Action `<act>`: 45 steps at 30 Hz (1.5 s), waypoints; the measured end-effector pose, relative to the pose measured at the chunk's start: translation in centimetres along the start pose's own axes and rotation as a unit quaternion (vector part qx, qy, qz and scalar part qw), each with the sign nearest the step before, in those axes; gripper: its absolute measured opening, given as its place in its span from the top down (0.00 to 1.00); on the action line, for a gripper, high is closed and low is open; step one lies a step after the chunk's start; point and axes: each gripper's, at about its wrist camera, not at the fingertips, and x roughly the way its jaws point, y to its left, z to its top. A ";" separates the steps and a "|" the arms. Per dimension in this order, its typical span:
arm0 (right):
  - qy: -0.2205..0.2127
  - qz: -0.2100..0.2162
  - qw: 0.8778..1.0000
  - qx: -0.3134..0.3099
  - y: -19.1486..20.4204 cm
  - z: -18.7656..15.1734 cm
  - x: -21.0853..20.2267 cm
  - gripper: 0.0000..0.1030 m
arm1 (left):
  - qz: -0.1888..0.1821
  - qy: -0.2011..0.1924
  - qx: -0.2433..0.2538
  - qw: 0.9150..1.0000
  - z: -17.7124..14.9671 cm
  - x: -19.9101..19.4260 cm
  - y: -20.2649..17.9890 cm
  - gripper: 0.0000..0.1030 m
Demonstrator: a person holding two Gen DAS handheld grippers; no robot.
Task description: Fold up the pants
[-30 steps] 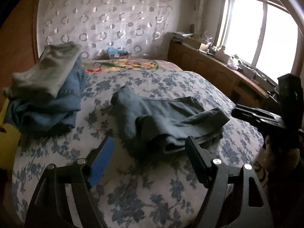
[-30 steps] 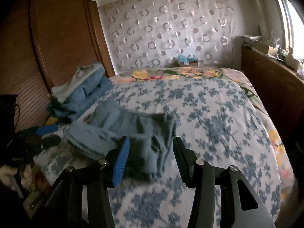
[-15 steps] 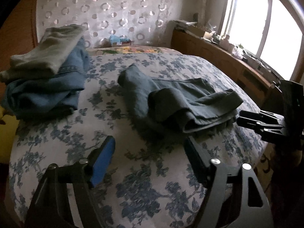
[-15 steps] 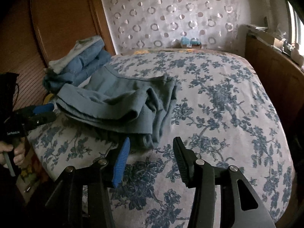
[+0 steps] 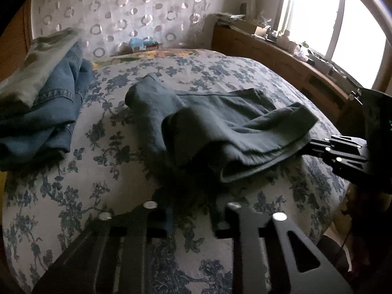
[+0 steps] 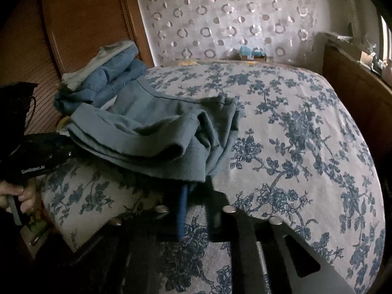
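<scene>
Right wrist view: right gripper [image 6: 196, 191] jaws, just closing, pinch the pants [image 6: 156, 132] hem at the bed [image 6: 294, 147] edge; left gripper [image 5: 191, 210] jaws, just closing, pinch the cloth too.

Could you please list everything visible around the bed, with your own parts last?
grey-blue pants: one, crumpled, middle of the bed
bedspread: one, white with blue flowers, covering the bed
folded clothes stack: one, blue jeans under a grey-green garment, bed's far left
headboard cover: one, pale with ring pattern
wooden cabinet: one, brown, under the window
left hand-held gripper: black, closing on the pants' near edge
right hand-held gripper: black with blue pad, pinching a pants edge
</scene>
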 end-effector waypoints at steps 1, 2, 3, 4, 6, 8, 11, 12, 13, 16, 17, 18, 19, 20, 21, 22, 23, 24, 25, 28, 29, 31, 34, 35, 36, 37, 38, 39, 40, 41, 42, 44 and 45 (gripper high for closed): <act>-0.004 0.000 1.000 0.001 0.0 -0.1 -0.2 0.94 | 0.001 -0.004 0.000 1.000 -0.1 -0.3 -0.1 0.86; -0.011 -0.001 1.000 0.003 -0.1 -0.1 -0.6 0.94 | 0.001 -0.007 0.000 1.000 -0.1 -0.6 -0.1 0.88; -0.018 -0.001 1.000 0.006 -0.2 -0.2 -1.0 0.95 | -0.001 -0.013 -0.003 1.000 -0.2 -1.0 -0.1 0.88; -0.022 0.001 1.000 0.008 -0.3 -0.3 -1.4 0.95 | -0.004 -0.017 -0.006 1.000 -0.3 -1.4 0.0 0.88; -0.031 0.000 0.999 0.008 -0.4 -0.6 -2.3 0.95 | -0.009 -0.024 -0.012 1.000 -0.6 -2.2 0.1 0.89; -0.037 0.000 0.999 0.007 -0.4 -1.1 -3.2 0.95 | -0.015 -0.028 -0.017 0.999 -1.1 -2.9 0.1 0.89; -0.047 0.010 0.999 0.006 -0.2 -2.0 -4.5 0.95 | -0.020 -0.026 -0.017 0.999 -2.1 -3.7 -0.2 0.89; -0.044 0.010 0.999 0.005 -0.2 -2.2 -4.6 0.95 | -0.022 -0.025 -0.017 0.999 -2.3 -3.8 -0.4 0.89; -0.044 0.010 0.999 0.004 -0.1 -2.5 -4.9 0.95 | -0.026 -0.024 -0.017 0.999 -2.7 -4.1 -0.7 0.89; -0.042 0.016 0.999 0.007 -0.3 -3.0 -5.6 0.95 | -0.031 -0.025 -0.015 0.999 -3.6 -4.9 -1.5 0.89; -0.039 0.019 0.999 0.009 -0.4 -3.2 -5.7 0.95 | -0.031 -0.025 -0.015 0.999 -3.8 -5.1 -1.7 0.89; -0.038 0.020 0.999 0.011 -0.5 -3.3 -5.7 0.95 | -0.031 -0.025 -0.013 0.999 -3.9 -5.1 -1.9 0.89; -0.035 0.020 0.999 0.013 -0.6 -3.4 -5.7 0.95 | -0.033 -0.025 -0.012 0.999 -4.1 -5.1 -2.0 0.89; -0.033 0.018 0.999 0.012 -0.7 -3.4 -5.7 0.95 | -0.032 -0.024 -0.009 0.999 -4.1 -4.9 -2.1 0.89; -0.033 0.012 0.999 0.012 -0.7 -3.5 -5.6 0.95 | -0.030 -0.022 -0.004 0.999 -4.2 -4.8 -2.2 0.88; -0.031 0.006 0.999 0.013 -0.6 -3.6 -5.5 0.95 | -0.028 -0.020 -0.002 0.999 -4.2 -4.6 -2.2 0.88; -0.029 0.004 0.999 0.012 -0.4 -3.4 -5.4 0.95 | -0.028 -0.018 -0.002 0.999 -4.2 -4.5 -2.3 0.86; -0.028 0.003 1.000 0.010 -0.3 -3.4 -5.3 0.93 | -0.029 -0.017 -0.001 0.999 -4.1 -4.5 -2.3 0.84; -0.028 0.001 1.000 0.007 -0.1 -3.4 -5.3 0.92 | -0.027 -0.018 0.002 0.999 -4.1 -4.5 -2.4 0.79; -0.021 -0.020 1.000 -0.001 0.4 -3.4 -5.0 0.86 | -0.025 -0.021 0.010 0.999 -4.0 -4.7 -2.6 0.68; -0.020 -0.019 1.000 -0.002 0.6 -3.4 -5.0 0.83 | -0.023 -0.022 0.011 0.999 -4.0 -4.8 -2.6 0.63; -0.020 -0.012 1.000 -0.006 0.7 -3.3 -4.9 0.80 | -0.019 -0.026 0.015 0.999 -3.8 -4.8 -2.7 0.58; -0.015 -0.007 1.000 -0.017 1.0 -3.1 -4.6 0.75 | -0.017 -0.026 0.018 0.999 -3.4 -4.6 -2.7 0.58; -0.013 -0.004 1.000 -0.021 1.0 -3.1 -4.4 0.74 | -0.015 -0.024 0.020 0.999 -3.2 -4.4 -2.7 0.58; -0.011 -0.006 1.000 -0.025 1.0 -3.0 -4.3 0.73 | -0.013 -0.023 0.022 0.999 -3.0 -4.2 -2.7 0.58; -0.010 -0.007 1.000 -0.028 1.0 -2.9 -4.0 0.73 | -0.012 -0.021 0.024 0.999 -2.7 -3.9 -2.7 0.58; -0.007 -0.007 0.999 -0.031 1.0 -2.7 -3.8 0.72 | -0.013 -0.021 0.025 0.999 -2.4 -3.7 -2.6 0.58; -0.004 -0.007 0.999 -0.035 0.9 -2.4 -3.5 0.72 | -0.014 -0.020 0.025 0.999 -2.2 -3.5 -2.6 0.58; -0.004 -0.008 0.999 -0.038 0.9 -2.1 -3.3 0.72 | -0.015 -0.019 0.025 0.999 -1.8 -3.2 -2.5 0.58; -0.004 -0.008 0.999 -0.041 0.9 -1.7 -3.1 0.72 | -0.015 -0.018 0.024 0.999 -1.4 -2.9 -2.4 0.58; -0.006 -0.009 0.999 -0.045 0.9 -1.2 -3.0 0.72 | -0.015 -0.018 0.022 0.999 -1.1 -2.7 -2.3 0.58; -0.011 -0.011 0.999 -0.050 0.9 -0.2 -2.7 0.72 | -0.018 -0.017 0.009 1.000 -0.2 -2.1 -1.6 0.58; -0.016 -0.012 0.998 -0.051 0.9 0.3 -2.7 0.72 | -0.015 -0.016 0.003 1.000 0.1 -1.8 -1.3 0.58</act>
